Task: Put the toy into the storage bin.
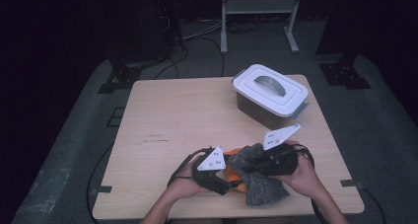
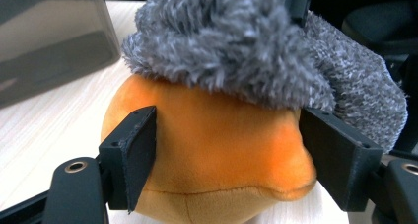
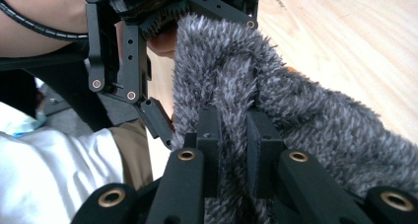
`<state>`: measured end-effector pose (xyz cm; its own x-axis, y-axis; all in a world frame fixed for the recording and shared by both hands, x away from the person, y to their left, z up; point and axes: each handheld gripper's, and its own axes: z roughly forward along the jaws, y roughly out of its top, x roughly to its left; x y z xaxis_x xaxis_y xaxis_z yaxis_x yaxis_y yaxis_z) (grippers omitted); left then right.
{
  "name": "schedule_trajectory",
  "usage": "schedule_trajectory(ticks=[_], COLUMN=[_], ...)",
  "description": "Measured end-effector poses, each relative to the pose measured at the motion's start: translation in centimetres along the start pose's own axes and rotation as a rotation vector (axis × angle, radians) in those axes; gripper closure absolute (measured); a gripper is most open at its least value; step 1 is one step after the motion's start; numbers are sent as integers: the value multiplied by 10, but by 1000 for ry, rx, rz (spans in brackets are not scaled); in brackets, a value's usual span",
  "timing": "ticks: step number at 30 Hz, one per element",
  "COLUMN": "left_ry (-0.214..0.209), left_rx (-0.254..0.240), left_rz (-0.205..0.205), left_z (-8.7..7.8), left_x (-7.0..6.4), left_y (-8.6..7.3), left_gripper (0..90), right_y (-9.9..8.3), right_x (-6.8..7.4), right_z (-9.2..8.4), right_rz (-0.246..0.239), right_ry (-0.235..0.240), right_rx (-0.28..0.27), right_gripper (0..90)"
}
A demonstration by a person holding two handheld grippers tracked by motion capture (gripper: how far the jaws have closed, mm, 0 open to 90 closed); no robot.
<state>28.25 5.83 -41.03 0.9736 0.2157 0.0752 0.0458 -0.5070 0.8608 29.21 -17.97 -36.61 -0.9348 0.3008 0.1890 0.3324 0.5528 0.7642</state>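
An orange plush toy (image 2: 212,155) sits between the jaws of my left gripper (image 2: 226,135), and both pads press on its sides. A grey fuzzy knit cover (image 2: 231,41) lies over the top of the toy like a cap. My right gripper (image 3: 234,120) is shut on a fold of this grey cover (image 3: 315,130), close to the left gripper. In the high view both grippers meet near the table's front edge: the left gripper (image 1: 230,180) on the orange toy (image 1: 231,170), the right gripper (image 1: 250,166) on the grey cover (image 1: 261,187).
A closed white-lidded box (image 1: 270,93) with a grey handle stands at the back right of the wooden table (image 1: 182,115); its dark wall (image 2: 49,41) shows behind the toy. Cables and a metal stand lie on the floor beyond the table.
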Motion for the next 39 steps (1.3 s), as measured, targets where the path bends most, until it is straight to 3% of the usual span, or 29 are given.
schedule_trajectory(ticks=[4, 7, 11, 16, 19, 23, 26, 28, 30, 34, 39], left_ry=[-5, -18, -25, -36, -38, -29, -43, -59, -57, -60, -78], left_rx=[4, 6, 12, 28, 41, 21, 10, 17, 38, 69, 79], left_rz=[-8, -27, -67, -139, -160, -110, -60, -11, 29, 29, -25], left_z=[-1, -3, -4, -5, -5, -6, -5, -3, -3, -6, -13], left_x=[3, 6, 11, 16, 18, 13, 9, 3, -1, 3, 14], left_y=[-3, -5, -5, -5, -6, -7, -4, -2, 1, -3, -14], left_gripper=[245, 245, 220, 139, 158, 281, 306, 305, 295, 298, 292], right_y=[-7, -15, -27, -27, -24, -19, -13, -8, -4, -7, -21], right_x=[-9, -22, -36, -31, -24, -18, -13, -9, -8, -10, -20], right_z=[-7, -12, -11, -3, 4, 5, -2, -6, -5, -1, 0], right_rz=[21, 83, 145, 139, 114, 85, 57, 53, 42, 46, 82], right_ry=[-21, -37, -13, 22, 44, 40, 10, 18, 14, 6, -4], right_rx=[1, -29, -32, -5, 28, 59, 32, -18, -31, -11, 21], right_gripper=[782, 779, 778, 778, 779, 781, 781, 780, 779, 778, 778])
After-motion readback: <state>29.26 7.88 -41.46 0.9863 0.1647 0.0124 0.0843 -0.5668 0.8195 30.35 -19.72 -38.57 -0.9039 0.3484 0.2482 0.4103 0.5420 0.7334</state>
